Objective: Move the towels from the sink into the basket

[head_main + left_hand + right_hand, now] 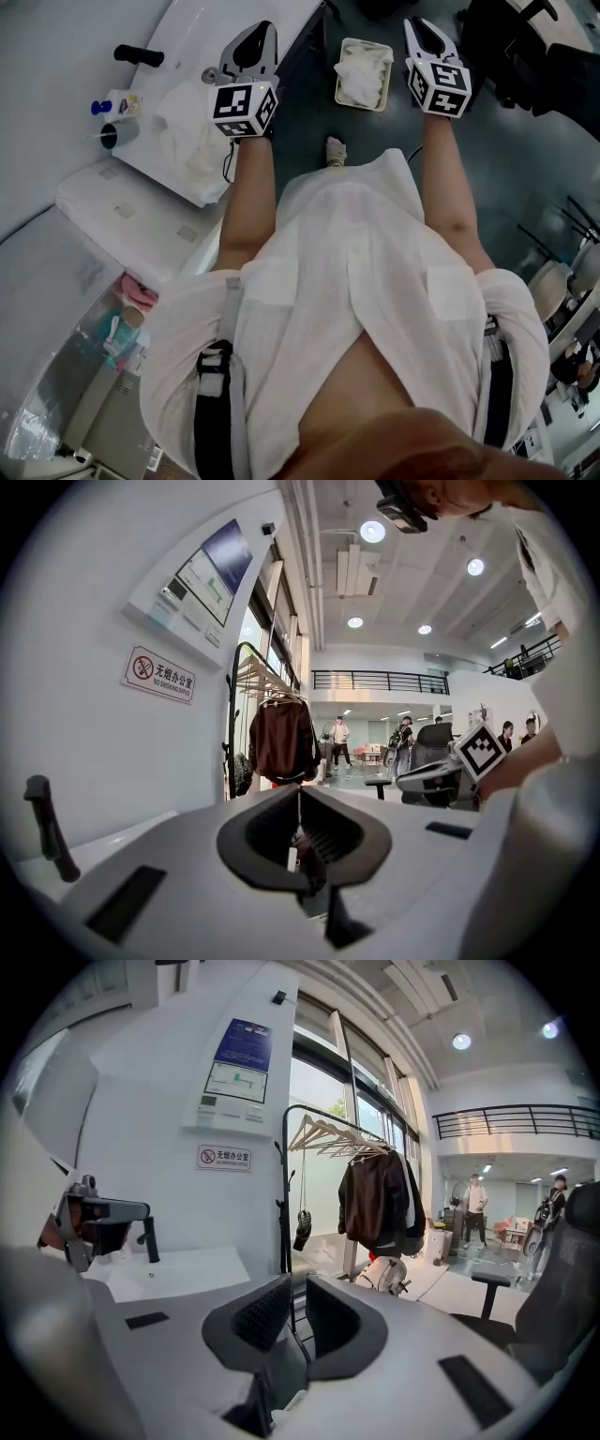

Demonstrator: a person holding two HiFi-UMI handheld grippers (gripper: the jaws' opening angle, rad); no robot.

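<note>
A crumpled white towel (187,131) lies in the white sink (202,23) at the upper left of the head view, beside a black faucet (139,56). The basket (340,73) stands on the dark floor ahead and holds white towels (366,77). My left gripper (253,37) is raised over the sink's right edge, its jaws shut and empty (298,797). My right gripper (419,26) hangs just right of the basket. Its jaws stand a narrow gap apart with nothing between them (295,1290). Both grippers point out into the room, not down at the towels.
A blue-capped bottle (117,105) and a cup (117,136) stand at the sink's left. A coat rack with a brown jacket (375,1199) stands by the wall past the sink. A black office chair (433,747) and several people are farther off.
</note>
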